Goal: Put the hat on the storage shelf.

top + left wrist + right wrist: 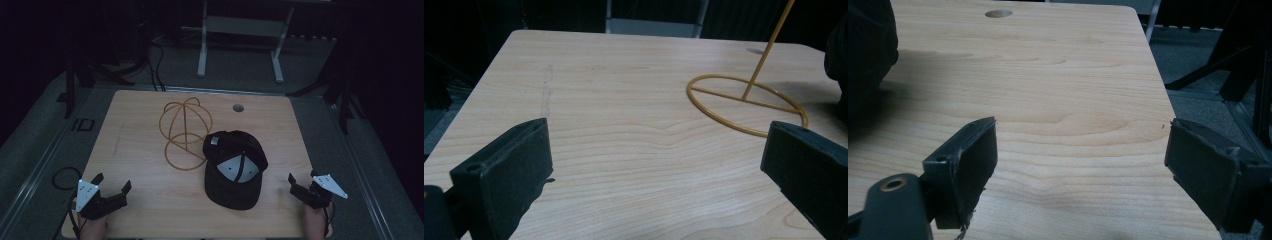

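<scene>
A black cap (234, 167) lies upside down near the middle of the wooden table (140, 145), its pale lining facing up. Behind and left of it stands a yellow wire hat stand (184, 131) with a ring base (744, 105) and domed top. My left gripper (111, 183) rests at the front left corner, open, nothing between its jaws (654, 170). At the front right edge my right gripper (301, 179) is open too, bare wood between its jaws (1080, 150). The cap's dark edge (868, 55) shows at the left of the right gripper view.
A round cable hole (238, 107) sits near the table's back edge. Beyond the table stands a white metal frame (240, 40) on grey floor, with dark stands (345, 95) and cables (155, 65) to either side. The table's right edge (1153, 75) drops to the floor.
</scene>
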Available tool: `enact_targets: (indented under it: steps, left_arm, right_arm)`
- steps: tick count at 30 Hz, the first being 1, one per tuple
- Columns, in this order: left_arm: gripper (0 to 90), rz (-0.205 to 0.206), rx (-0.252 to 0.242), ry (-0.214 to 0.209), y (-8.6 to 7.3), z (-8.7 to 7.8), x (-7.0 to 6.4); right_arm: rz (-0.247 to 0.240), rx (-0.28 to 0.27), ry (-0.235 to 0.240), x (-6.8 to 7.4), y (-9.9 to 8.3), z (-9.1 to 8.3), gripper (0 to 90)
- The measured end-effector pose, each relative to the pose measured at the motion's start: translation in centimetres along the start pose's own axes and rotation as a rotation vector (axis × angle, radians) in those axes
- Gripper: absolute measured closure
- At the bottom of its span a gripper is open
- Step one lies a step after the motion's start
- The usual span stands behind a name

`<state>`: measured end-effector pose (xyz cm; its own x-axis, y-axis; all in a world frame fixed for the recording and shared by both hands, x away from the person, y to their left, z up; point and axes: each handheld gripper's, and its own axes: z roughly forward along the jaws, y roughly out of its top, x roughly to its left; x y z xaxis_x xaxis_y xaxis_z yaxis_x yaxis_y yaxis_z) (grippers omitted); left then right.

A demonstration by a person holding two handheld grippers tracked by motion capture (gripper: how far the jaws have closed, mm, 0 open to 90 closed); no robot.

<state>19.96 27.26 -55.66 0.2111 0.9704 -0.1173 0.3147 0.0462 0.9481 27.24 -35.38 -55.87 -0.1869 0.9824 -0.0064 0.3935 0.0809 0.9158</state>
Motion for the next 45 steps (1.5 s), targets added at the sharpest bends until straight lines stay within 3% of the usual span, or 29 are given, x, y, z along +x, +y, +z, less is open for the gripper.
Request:
enact_targets:
  steps: [9,12,18,20,26,30,33,35,37,38,42,45]
  left_arm:
    - [0.6,0.039,0.026,-0.035,-0.1,0.3,-0.6]
    - [0.6,0.072,0.039,-0.047,-0.1,0.4,-0.8]
    - [0.6,0.095,0.048,-0.067,-0.1,0.5,-1.2]
    - [0.6,0.091,0.047,-0.074,-0.1,0.5,-1.3]
    - [0.6,0.086,0.031,-0.078,-0.1,0.5,-1.7]
    - [0.6,0.114,0.044,-0.091,-0.2,0.6,-1.9]
    - [0.6,0.097,0.038,-0.080,-0.2,0.6,-2.0]
    - [0.6,0.044,0.027,-0.101,-0.1,0.5,-1.8]
    - [0.6,-0.021,0.033,-0.149,-0.1,0.5,-1.6]
    - [0.6,-0.026,0.040,-0.157,-0.1,0.5,-1.6]
    - [0.6,0.016,0.098,-0.153,0.1,0.5,-2.2]
    - [0.6,0.075,0.121,-0.153,0.1,0.5,-2.9]
  right_arm:
    - [-0.001,-0.016,0.003,0.0,-0.1,-0.2,13.3]
    - [0.015,0.002,0.034,0.1,0.3,-0.3,13.3]
    - [0.019,-0.004,0.093,0.7,1.9,-1.3,13.3]
    - [0.030,-0.029,0.142,0.9,2.5,-1.6,13.3]
    - [-0.005,-0.056,0.157,1.6,4.4,-2.7,12.8]
    - [0.023,-0.080,0.209,1.7,6.1,-3.5,12.8]
    - [0.004,-0.091,0.246,2.0,7.3,-4.1,13.1]
    - [-0.013,-0.088,0.265,2.5,8.0,-4.4,12.9]
    - [-0.036,-0.087,0.273,3.0,8.8,-4.6,12.7]
    - [-0.045,-0.092,0.273,3.3,9.1,-4.7,12.7]
    - [-0.102,-0.097,0.289,4.3,10.4,-4.6,12.8]
    - [-0.121,-0.084,0.298,5.1,11.1,-4.4,12.6]
